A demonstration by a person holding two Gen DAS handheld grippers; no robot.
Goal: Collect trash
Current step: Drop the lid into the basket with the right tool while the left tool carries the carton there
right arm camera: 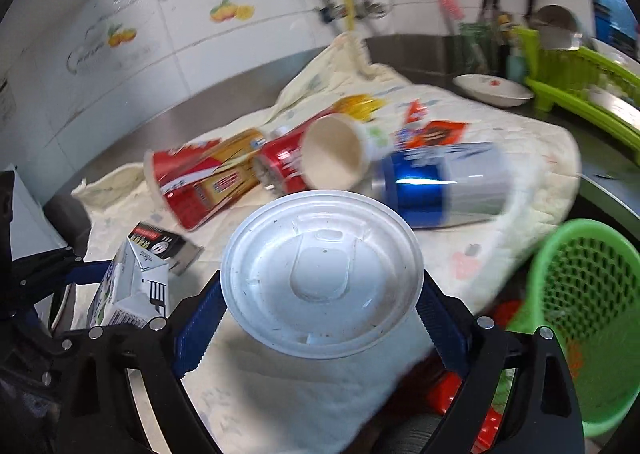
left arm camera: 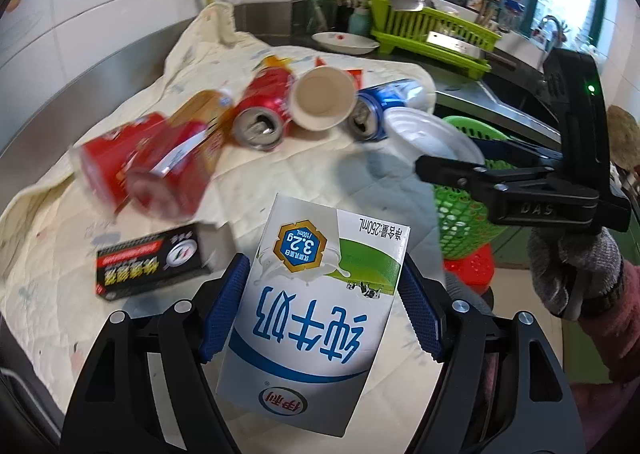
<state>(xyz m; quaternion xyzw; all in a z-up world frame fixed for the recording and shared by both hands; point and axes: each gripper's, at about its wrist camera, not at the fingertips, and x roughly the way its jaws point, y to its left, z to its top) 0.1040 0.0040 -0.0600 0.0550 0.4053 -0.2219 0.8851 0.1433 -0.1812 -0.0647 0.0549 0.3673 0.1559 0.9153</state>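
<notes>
My left gripper [left arm camera: 322, 310] is shut on a white, blue and green milk carton [left arm camera: 320, 306], held above the cream cloth [left arm camera: 248, 178]; the carton also shows in the right wrist view [right arm camera: 128, 286]. My right gripper [right arm camera: 320, 318] is shut on a white plastic lid [right arm camera: 322, 288], and it shows in the left wrist view [left arm camera: 452, 170] at the right. On the cloth lie a red can [left arm camera: 260, 110], a blue can [left arm camera: 380, 106], a paper cup [left arm camera: 322, 98], a red cup [left arm camera: 140, 170] and a black box [left arm camera: 160, 258].
A green mesh basket [right arm camera: 588, 302] stands at the right beside the counter, above something red [left arm camera: 472, 266]. A green dish rack [left arm camera: 432, 30], a white plate [left arm camera: 344, 42] and utensils stand at the back. The sink and tap [left arm camera: 552, 26] are at far right.
</notes>
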